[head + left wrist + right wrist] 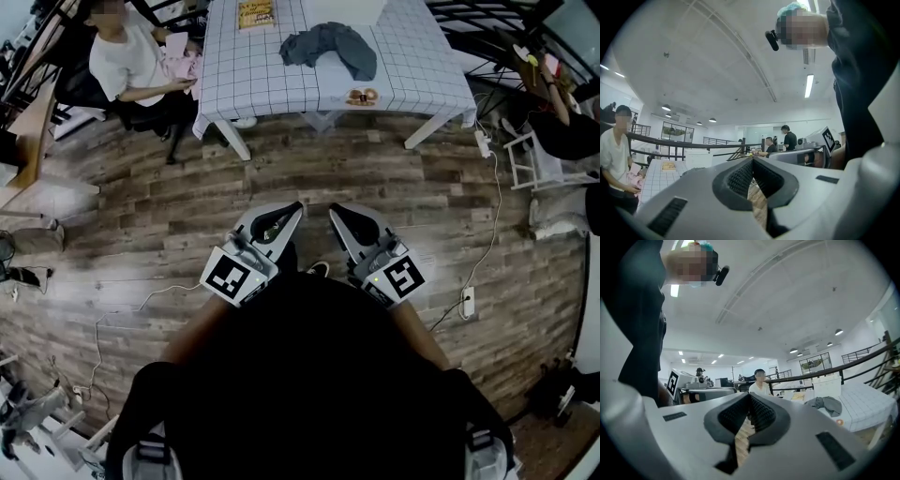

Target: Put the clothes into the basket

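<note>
A dark grey garment [328, 47] lies crumpled on the table with the white checked cloth [412, 56] at the far side of the room; in the right gripper view the garment [826, 403] shows at the right. A white box-shaped container [343, 8] stands behind it at the table's far edge. My left gripper [297, 207] and right gripper [334, 210] are held side by side in front of my body, level, over the wooden floor and well short of the table. Both have their jaws together with nothing between them, which the tips of the left gripper [752, 159] and right gripper [750, 396] confirm.
A yellow book [256, 13] and a small brown object [361, 96] also lie on the table. A seated person [131, 61] holding pink cloth is at the table's left end. Cables and a power strip [468, 301] run along the floor at the right; folding racks [525, 159] stand beside it.
</note>
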